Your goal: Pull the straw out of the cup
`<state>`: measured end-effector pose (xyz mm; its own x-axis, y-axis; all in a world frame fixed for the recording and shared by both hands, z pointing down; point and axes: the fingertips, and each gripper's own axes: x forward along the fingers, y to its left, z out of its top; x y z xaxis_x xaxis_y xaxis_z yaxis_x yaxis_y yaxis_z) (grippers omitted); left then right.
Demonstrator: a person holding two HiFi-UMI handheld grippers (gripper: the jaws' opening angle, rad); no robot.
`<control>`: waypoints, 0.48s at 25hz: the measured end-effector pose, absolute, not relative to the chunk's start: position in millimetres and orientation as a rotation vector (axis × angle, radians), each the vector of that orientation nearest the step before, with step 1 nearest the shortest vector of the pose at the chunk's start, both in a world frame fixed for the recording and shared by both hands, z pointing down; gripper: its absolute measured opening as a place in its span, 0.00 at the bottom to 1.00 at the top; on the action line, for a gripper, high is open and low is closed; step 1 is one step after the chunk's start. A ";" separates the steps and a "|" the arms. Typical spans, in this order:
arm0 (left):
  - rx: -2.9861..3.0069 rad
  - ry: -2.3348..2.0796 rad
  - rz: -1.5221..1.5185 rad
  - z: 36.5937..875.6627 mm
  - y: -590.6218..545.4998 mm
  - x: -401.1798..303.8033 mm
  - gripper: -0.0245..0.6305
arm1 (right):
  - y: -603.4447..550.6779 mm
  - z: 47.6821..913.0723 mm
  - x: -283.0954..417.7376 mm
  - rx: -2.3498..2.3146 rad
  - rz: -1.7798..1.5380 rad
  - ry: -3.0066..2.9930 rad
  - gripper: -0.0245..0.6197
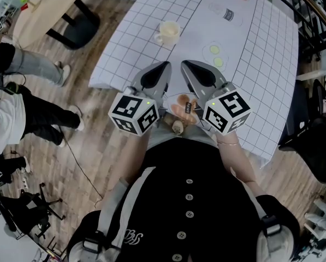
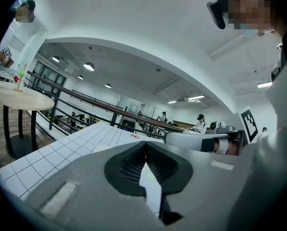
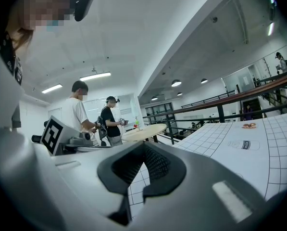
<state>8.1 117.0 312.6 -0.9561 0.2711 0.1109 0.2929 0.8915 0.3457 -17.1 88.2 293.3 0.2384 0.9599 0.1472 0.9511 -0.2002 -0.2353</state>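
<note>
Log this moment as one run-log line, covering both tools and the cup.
left tool: shut, empty | right tool: shut, empty | cup: on table, ahead of both tools, untouched | straw: not discernible

Even, bright indoor light from ceiling strip lamps [image 3: 96, 76] and round downlights [image 2: 89, 67], shadows faint and soft; head view fairly sharp, bowed toward edges; both gripper views heavily fisheye, corners vignetted black, nearest foreground soft, white gridded tabletop [image 1: 206, 21] slightly washed out.

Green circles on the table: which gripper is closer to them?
Right. The right gripper sits just beside the green circles; the left gripper is farther off, beyond the right one.
</note>
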 end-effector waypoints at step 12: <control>-0.435 -2.975 -0.555 316.8 114.8 5.7 0.04 | 88.5 296.2 -17.1 -2.233 0.035 -1.778 0.04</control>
